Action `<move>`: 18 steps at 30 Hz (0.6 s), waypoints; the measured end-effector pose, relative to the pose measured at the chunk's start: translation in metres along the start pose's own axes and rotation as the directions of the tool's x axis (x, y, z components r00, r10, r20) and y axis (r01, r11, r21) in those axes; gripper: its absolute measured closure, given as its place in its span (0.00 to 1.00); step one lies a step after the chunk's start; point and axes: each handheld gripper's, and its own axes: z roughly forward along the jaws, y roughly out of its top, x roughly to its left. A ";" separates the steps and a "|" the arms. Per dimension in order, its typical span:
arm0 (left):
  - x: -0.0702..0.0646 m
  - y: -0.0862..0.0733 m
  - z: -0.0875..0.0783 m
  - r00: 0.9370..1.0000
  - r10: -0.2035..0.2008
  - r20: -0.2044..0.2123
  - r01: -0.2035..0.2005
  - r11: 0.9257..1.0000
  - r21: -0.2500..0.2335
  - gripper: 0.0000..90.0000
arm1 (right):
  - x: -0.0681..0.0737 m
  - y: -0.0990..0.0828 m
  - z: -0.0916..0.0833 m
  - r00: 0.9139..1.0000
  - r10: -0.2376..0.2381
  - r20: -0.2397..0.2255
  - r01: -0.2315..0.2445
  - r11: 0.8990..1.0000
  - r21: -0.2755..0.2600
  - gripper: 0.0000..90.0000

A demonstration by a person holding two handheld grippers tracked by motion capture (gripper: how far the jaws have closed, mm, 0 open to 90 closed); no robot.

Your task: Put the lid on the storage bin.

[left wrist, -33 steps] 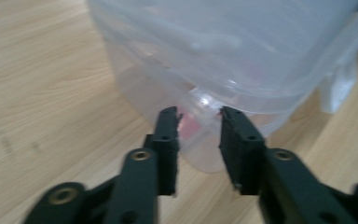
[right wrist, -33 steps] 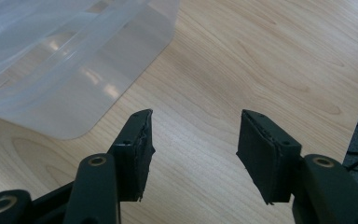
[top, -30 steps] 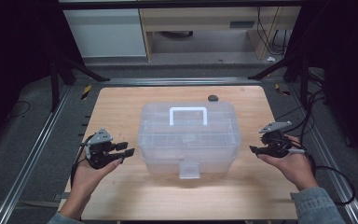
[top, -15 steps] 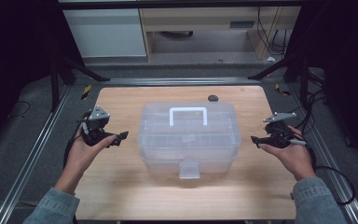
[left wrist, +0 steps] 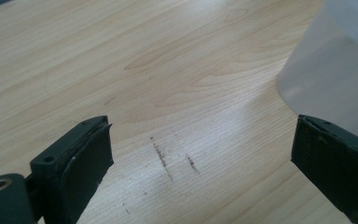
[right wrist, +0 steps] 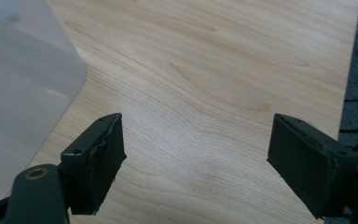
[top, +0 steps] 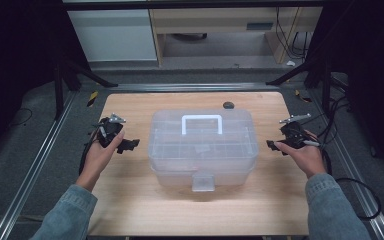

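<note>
A clear plastic storage box (top: 202, 150) with a white handle (top: 202, 124) and a front latch (top: 203, 181) stands shut in the middle of the wooden table (top: 130, 210). My left gripper (top: 129, 145) hovers just left of the box and points at its side. Its jaws have just been opening and stand open over bare wood (left wrist: 200, 163), with the box's corner (left wrist: 331, 79) at the right. My right gripper (top: 271, 144) faces the box's right side, a small gap away. Its jaws have just been opening too, with nothing between them (right wrist: 196, 158), and the box wall (right wrist: 23, 93) is at the left.
A small dark object (top: 228, 105) lies on the table behind the box. Metal rails (top: 35, 170) run along both sides of the table, and cables (top: 350, 180) trail off to the right. Cabinets stand beyond the far edge.
Both hands have slid away from me along the box's sides, from near its front corners to about mid-length. Both pairs of jaws stand wider apart than before.
</note>
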 end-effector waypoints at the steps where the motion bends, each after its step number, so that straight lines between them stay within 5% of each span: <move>1: 0.001 -0.001 0.004 1.000 -0.001 0.000 0.001 1.000 0.003 0.05 | -0.001 0.000 0.003 1.000 -0.002 0.002 0.002 1.000 0.006 0.22; 12: 0.013 -0.010 0.044 0.999 -0.032 -0.032 0.034 0.998 0.057 0.05 | -0.013 0.001 0.042 0.997 0.075 0.021 -0.075 0.997 -0.003 0.21; 18: 0.012 -0.019 0.057 0.998 -0.051 -0.022 0.052 0.998 0.020 0.05 | -0.015 -0.002 0.055 0.992 0.122 0.037 -0.121 0.992 -0.020 0.17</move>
